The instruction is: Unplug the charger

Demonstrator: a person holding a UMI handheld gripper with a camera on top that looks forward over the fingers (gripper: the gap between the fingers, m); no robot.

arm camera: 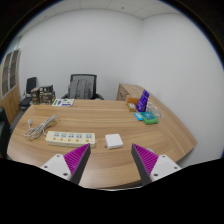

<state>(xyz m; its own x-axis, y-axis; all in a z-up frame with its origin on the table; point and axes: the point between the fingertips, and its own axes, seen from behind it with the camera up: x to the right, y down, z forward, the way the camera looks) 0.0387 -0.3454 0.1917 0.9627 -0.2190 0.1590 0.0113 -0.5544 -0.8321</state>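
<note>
Well above table [150, 130] — hand-held gripper [111, 160] open

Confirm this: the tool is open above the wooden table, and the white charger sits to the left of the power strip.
Wrong on the side. In the gripper view the white charger lies to the right of the power strip, not the left. The rest holds: the tool is open above the wooden table.
</note>
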